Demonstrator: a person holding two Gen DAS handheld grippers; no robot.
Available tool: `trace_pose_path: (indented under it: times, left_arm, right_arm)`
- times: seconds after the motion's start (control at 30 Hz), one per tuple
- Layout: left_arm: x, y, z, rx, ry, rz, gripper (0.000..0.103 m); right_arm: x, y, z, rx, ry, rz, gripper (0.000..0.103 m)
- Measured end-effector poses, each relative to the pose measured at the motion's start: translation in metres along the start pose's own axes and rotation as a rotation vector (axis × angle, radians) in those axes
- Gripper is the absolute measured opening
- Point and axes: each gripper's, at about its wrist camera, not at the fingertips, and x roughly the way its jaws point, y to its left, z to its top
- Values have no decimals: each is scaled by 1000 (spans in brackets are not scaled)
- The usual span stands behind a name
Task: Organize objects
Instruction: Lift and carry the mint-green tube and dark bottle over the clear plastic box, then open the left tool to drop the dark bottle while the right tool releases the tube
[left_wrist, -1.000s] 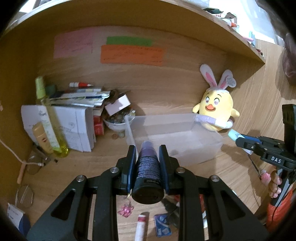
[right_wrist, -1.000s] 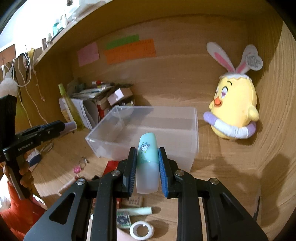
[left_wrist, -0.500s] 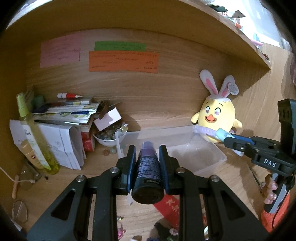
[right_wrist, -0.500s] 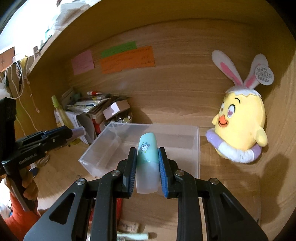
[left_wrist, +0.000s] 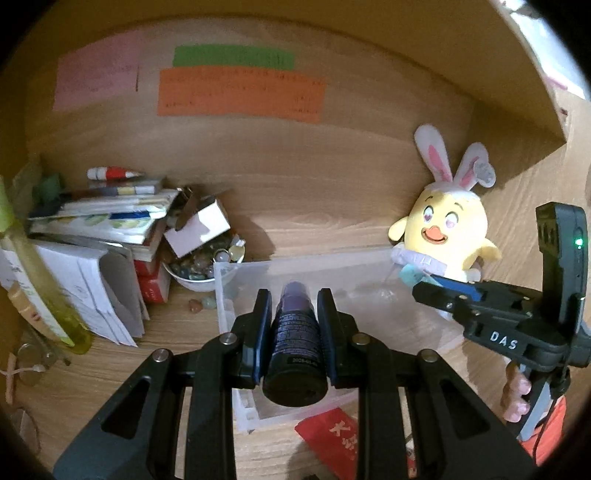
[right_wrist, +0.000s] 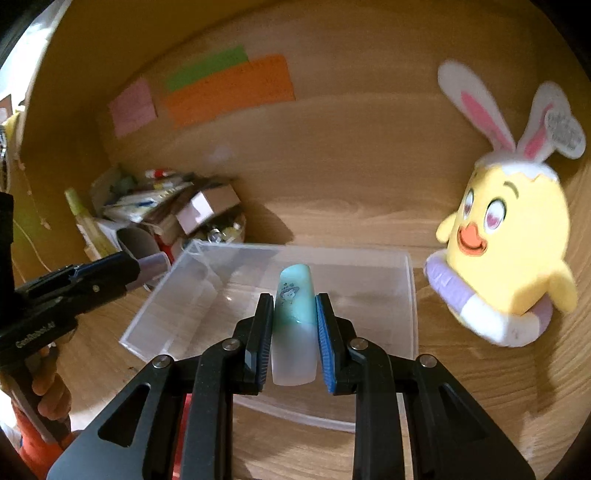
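My left gripper (left_wrist: 294, 332) squeezes a dark bottle (left_wrist: 294, 347) at the frame's middle. My right gripper (right_wrist: 294, 332) squeezes a teal tube (right_wrist: 294, 325). Both hang over the clear box (right_wrist: 369, 254).

Two grippers: left gripper (left_wrist: 294, 325), right gripper (right_wrist: 294, 325). Two bottles, one per gripper: dark bottle (left_wrist: 294, 343), teal-and-white bottle (right_wrist: 295, 325). One clear plastic bin (right_wrist: 373, 258). One yellow chick plush (right_wrist: 506, 254) with bunny ears. Three paper notes on the back wall: pink (left_wrist: 96, 85), green (left_wrist: 233, 58), orange (left_wrist: 240, 96). One bowl of stones (left_wrist: 195, 269). One red packet (left_wrist: 332, 437) at the desk's near edge.
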Motion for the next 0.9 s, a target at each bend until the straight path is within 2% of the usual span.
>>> trace_pose_path:
  times: [0.5,0.67,0.9]
  left_arm:
    - [58,-7,-16,28,134,15,25]
    - [65,-13,-21,39,158,2,25]
    - [71,-22,-25,74,166,24,25]
  right_arm:
    - [52,-14,-16,-4,142,-62,21]
    - [59,-12,-18,-12,160,-74,21]
    - [62,-7,-20,-26,168,-82,21]
